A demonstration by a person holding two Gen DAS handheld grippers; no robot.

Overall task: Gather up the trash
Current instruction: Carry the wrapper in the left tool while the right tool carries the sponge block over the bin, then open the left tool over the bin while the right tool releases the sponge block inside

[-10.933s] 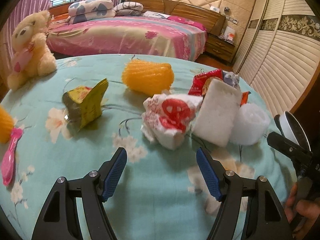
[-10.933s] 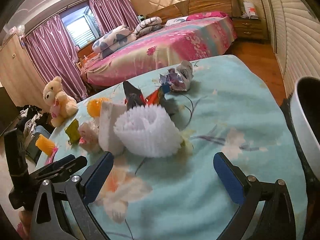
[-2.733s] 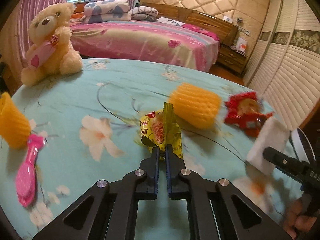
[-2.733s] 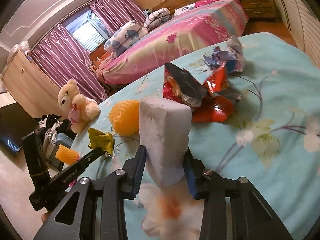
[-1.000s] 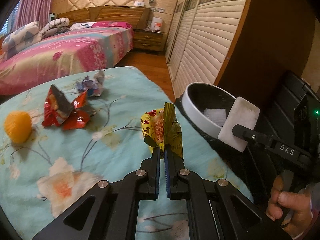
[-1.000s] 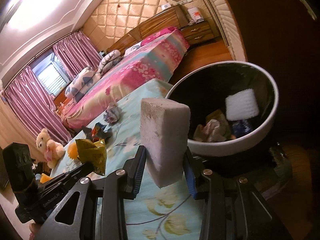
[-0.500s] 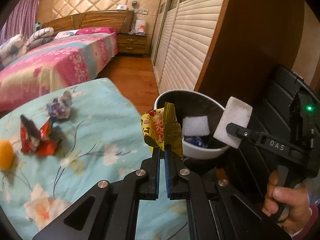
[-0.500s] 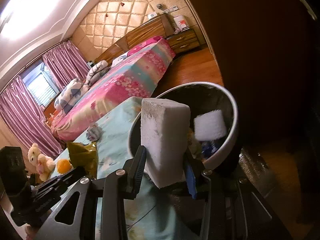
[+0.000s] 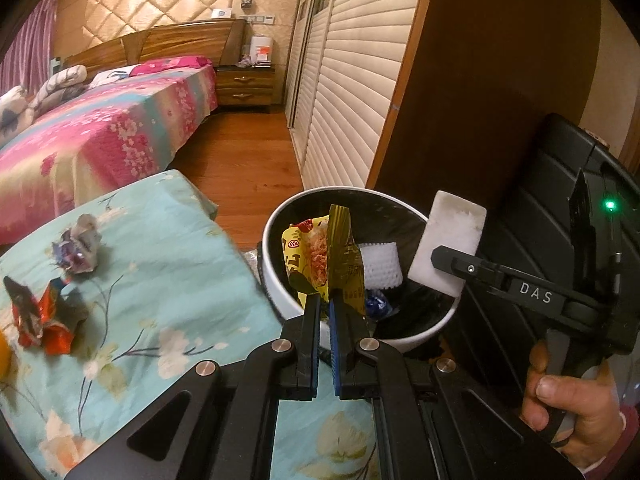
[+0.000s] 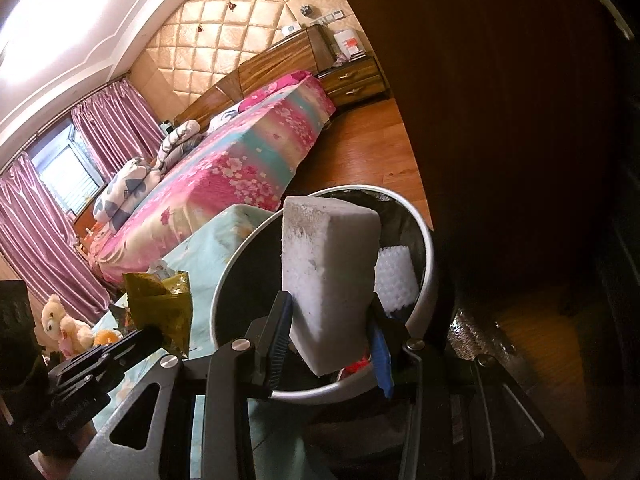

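Two loads reach the bin: your left tongs pinch the yellow wrapper, your right tongs clamp the foam block at three o'clock, ready for dropping.

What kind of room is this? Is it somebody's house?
Most likely a bedroom in a home. There is a big bed with a pink flowered cover and a wooden headboard, a wooden bedside table with drawers, and tall cream slatted wardrobe doors along the wall.

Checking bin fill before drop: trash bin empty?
Not empty. The trash bin already holds a white foam net and a blue wrapper.
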